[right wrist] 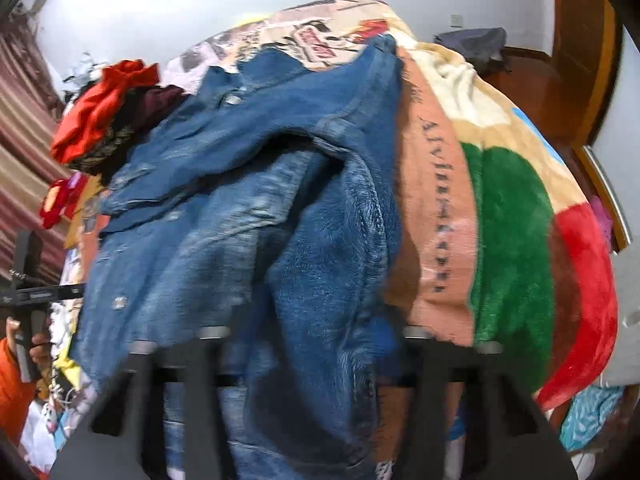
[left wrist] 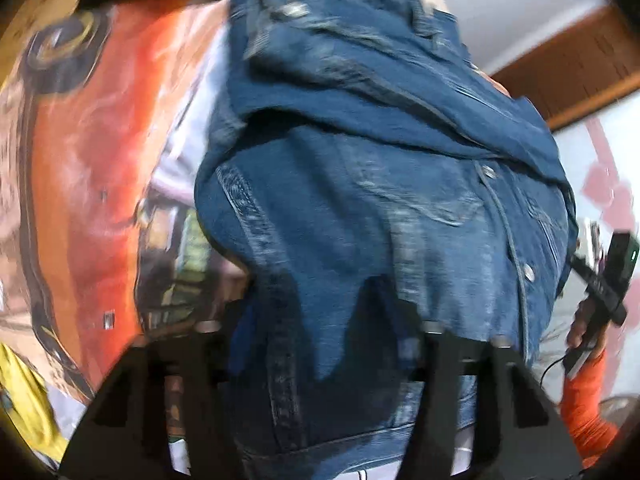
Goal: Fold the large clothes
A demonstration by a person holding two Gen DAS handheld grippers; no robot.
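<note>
A blue denim jacket [left wrist: 360, 184] with a fleece lining and metal snaps lies rumpled on a bed blanket [left wrist: 88, 152]. In the left wrist view its hem runs down between my left gripper's [left wrist: 320, 344] dark fingers; the fingertips are hidden under the cloth. In the right wrist view the jacket [right wrist: 248, 208] shows its fleece inside, and the cloth drapes down between my right gripper's [right wrist: 312, 352] fingers. The right gripper also shows in the left wrist view [left wrist: 600, 280], held in a hand with an orange sleeve. The left gripper shows at the left edge of the right wrist view [right wrist: 28, 288].
The bed carries a colourful printed blanket [right wrist: 512, 216]. A pile of red and dark clothes [right wrist: 104, 116] lies at the far left of the bed. A wooden door frame [right wrist: 580, 40] and white wall stand behind. A yellow cloth [left wrist: 24, 392] lies at lower left.
</note>
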